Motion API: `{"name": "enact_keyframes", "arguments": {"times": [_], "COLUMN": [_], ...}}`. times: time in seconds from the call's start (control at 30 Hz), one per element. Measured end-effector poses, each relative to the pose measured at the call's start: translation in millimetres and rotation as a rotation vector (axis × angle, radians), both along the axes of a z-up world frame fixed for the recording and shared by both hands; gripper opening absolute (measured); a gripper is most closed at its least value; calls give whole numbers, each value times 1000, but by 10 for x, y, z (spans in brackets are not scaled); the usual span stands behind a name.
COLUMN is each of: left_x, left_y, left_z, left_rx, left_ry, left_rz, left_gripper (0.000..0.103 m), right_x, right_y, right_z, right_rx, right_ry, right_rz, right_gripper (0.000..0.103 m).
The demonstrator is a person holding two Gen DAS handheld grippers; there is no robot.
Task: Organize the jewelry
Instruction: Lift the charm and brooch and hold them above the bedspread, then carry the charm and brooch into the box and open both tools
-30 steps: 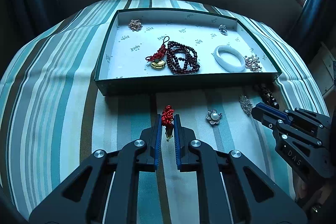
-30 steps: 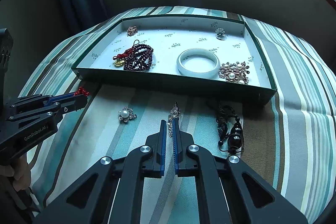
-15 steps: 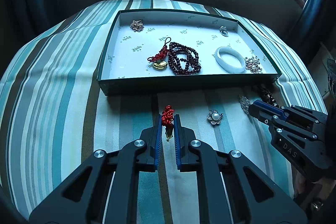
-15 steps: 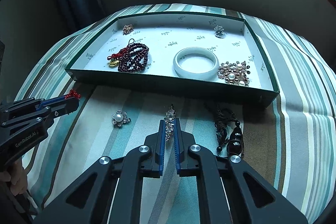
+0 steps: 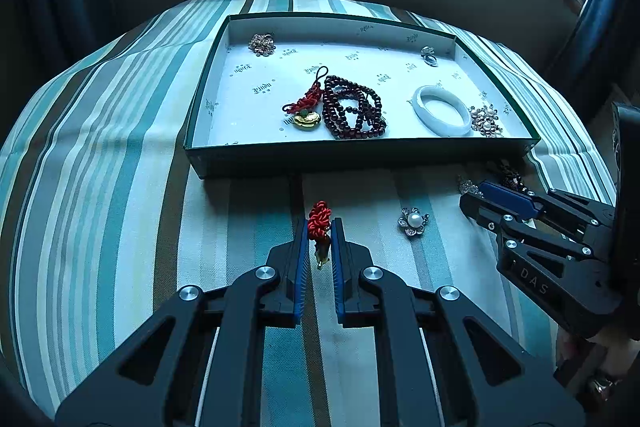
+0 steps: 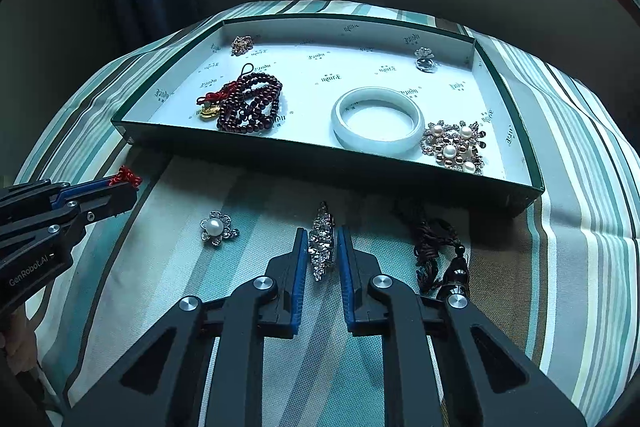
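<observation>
A green tray (image 5: pixel 360 155) (image 6: pixel 320 163) lined in white holds dark red beads (image 5: pixel 354 111), a red-knot gold charm (image 5: pixel 306 117), a white bangle (image 6: pixel 378 123), a pearl brooch (image 6: pixel 454 147) and small pieces at the back. My left gripper (image 5: pixel 319 227) is shut on a red knotted charm (image 5: pixel 319 219), held above the cloth before the tray; it also shows in the right wrist view (image 6: pixel 126 177). My right gripper (image 6: pixel 323 239) has its jaws close around a long rhinestone brooch (image 6: pixel 322 243) lying on the cloth, a thin gap showing each side.
A pearl flower brooch (image 5: pixel 414 221) (image 6: pixel 216 227) lies on the striped cloth (image 5: pixel 100 167) between the grippers. A dark corded pendant (image 6: pixel 440 259) lies right of the right gripper. Curtains and a wall stand behind the table.
The right gripper moved forward over the rhinestone brooch and its jaws now bracket it. The left gripper, still holding the red charm, shifted slightly toward the tray.
</observation>
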State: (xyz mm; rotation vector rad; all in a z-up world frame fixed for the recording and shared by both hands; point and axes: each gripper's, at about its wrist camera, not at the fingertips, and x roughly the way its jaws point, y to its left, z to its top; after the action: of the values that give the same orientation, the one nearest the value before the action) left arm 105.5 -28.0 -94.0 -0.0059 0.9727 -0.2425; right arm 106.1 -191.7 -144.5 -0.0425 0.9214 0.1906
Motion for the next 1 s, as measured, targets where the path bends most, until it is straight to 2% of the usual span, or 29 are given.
{"name": "enact_keyframes", "arguments": {"times": [0.33,0.57,0.8,1.0], "left_x": [-32,-72,54,337], "left_y": [22,-7,-82,-176], "left_z": [56,267,507,688], "left_rx": [-6,-22,-31,-23], "left_ry": [-17,-62,-114,-163], "left_rz": [5,-9,-24,-31], "left_gripper": [11,11,11,11], "right_x": [-150,-184,-45,248], "right_y": [-55,-119,-156,-226], "right_z": [149,416,656,786], "right_rx": [14,53,67,73], "right_ry": [-45,-104,-160,-190], "right_rz": [-14,-25,-35,-54], "right_gripper": [13,13,13,13]}}
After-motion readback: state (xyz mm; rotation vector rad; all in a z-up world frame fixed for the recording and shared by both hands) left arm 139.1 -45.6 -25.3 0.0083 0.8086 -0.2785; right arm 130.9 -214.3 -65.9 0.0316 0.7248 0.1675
